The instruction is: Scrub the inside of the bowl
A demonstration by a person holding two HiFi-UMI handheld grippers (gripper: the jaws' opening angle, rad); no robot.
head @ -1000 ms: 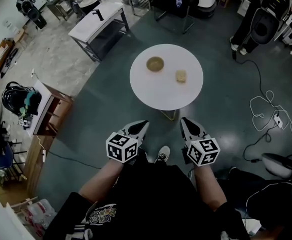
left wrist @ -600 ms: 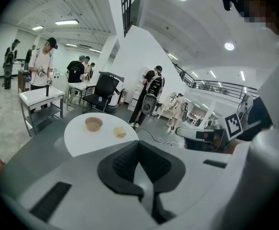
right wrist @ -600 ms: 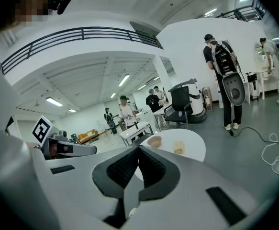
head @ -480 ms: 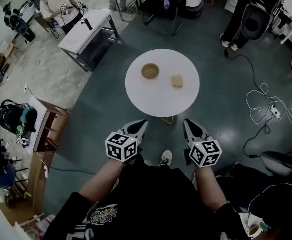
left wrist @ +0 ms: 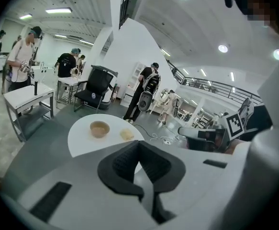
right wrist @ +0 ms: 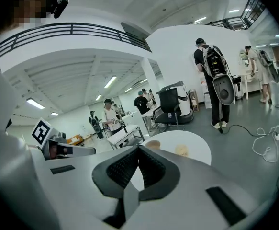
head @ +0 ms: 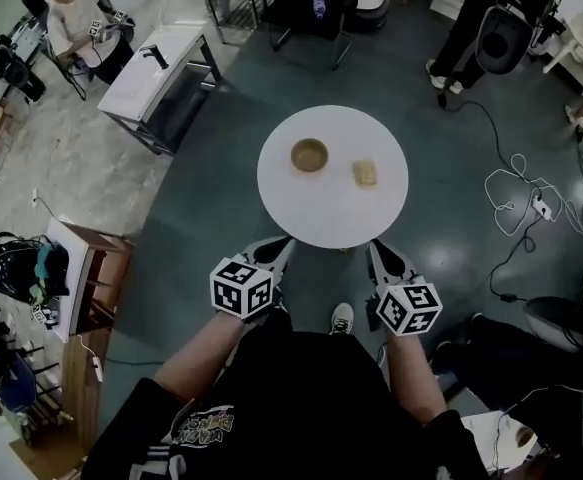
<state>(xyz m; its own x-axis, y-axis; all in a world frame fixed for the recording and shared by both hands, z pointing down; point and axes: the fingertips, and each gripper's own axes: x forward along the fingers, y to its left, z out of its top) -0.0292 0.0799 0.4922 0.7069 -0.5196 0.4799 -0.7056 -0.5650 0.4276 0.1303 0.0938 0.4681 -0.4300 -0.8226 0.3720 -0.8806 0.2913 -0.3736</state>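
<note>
A round white counter (head: 333, 213) stands on the dark floor in front of the person. The bowl (head: 309, 154) sits upright on it, left of centre. It is a small tan thing from the head view, and its inside is too small to read for dirt or water. To its right, near but not touching, lies a pale sponge (head: 366, 173), whose texture is likewise too small to make out. Both are well apart from the tools. The left hand-held gripper (head: 283, 243) is held low at the counter's near side with its jaws pressed together and nothing between them. The right hand-held gripper (head: 375, 246) is beside it, also closed on nothing. In the head view their tips meet the counter's near rim, but whether they reach over it or stop short cannot be told. The marker cubes hide the hands behind them. The forearms run down into black clothing that fills the bottom of the head view, and one shoe (head: 342, 318) shows between the two tools. In the left gripper view the bowl and sponge show clear above the dark jaws, while the tool's grey body cuts off the counter's near part. In the right gripper view the jaw tops cover part of the bowl, so only its upper rim shows, and the sponge lies free to its right.
</note>
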